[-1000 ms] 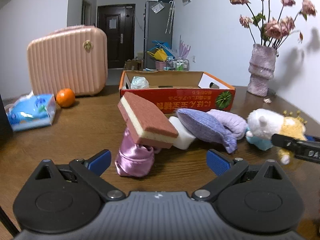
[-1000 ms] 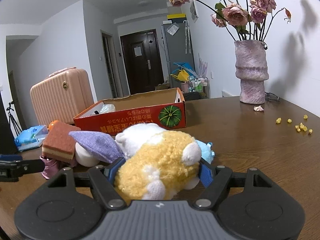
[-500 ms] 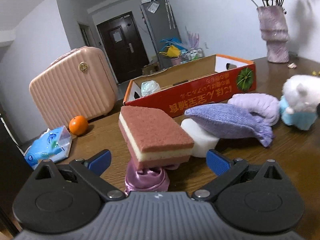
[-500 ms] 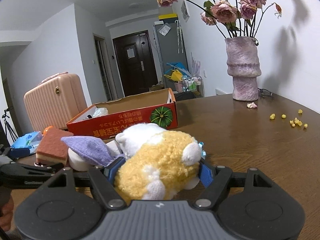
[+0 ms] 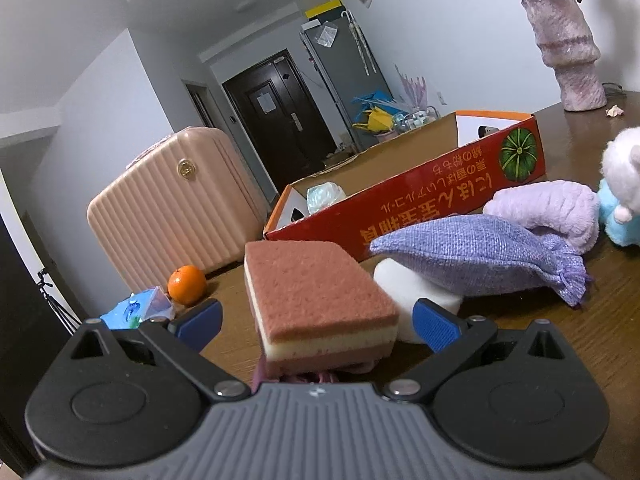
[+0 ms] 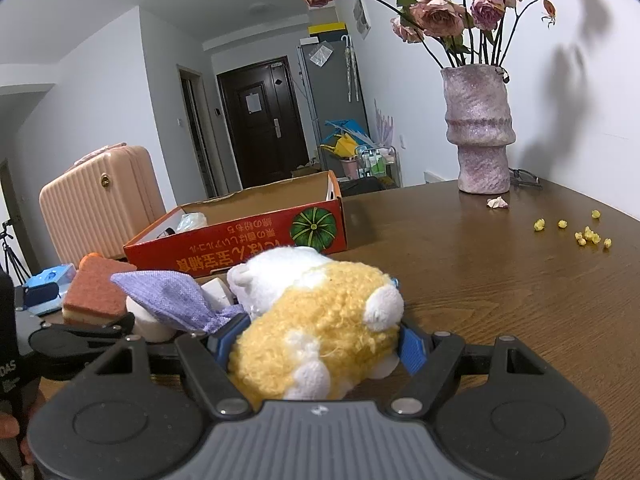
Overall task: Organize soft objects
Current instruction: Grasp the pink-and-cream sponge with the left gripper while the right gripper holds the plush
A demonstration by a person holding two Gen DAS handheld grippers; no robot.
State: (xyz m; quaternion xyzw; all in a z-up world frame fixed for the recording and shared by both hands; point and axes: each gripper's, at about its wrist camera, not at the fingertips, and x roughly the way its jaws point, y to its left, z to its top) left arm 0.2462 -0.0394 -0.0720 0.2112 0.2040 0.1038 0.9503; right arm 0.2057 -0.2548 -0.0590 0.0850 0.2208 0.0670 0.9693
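Note:
A brown-and-cream sponge (image 5: 316,300) rests on a pink satin bundle (image 5: 308,378). My left gripper (image 5: 316,326) is open, one blue pad on each side of the sponge and neither touching it. Behind the sponge lie a white block (image 5: 404,292), a purple woven pouch (image 5: 472,256), a lilac fluffy cloth (image 5: 548,208) and a white plush (image 5: 624,172). My right gripper (image 6: 320,346) is shut on a yellow plush toy (image 6: 320,336), which lies against the white plush (image 6: 280,276). The open red cardboard box (image 6: 240,240) stands behind them.
A pink suitcase (image 5: 172,208), an orange (image 5: 186,290) and a blue tissue pack (image 5: 136,308) stand at the left. At the back right a vase of dried roses (image 6: 478,132) stands on the brown table (image 6: 480,280), with yellow crumbs (image 6: 588,234) scattered nearby.
My left gripper has come forward and lower and has rolled, so the sponge now lies between its fingers. The right gripper keeps its hold on the yellow plush, almost still.

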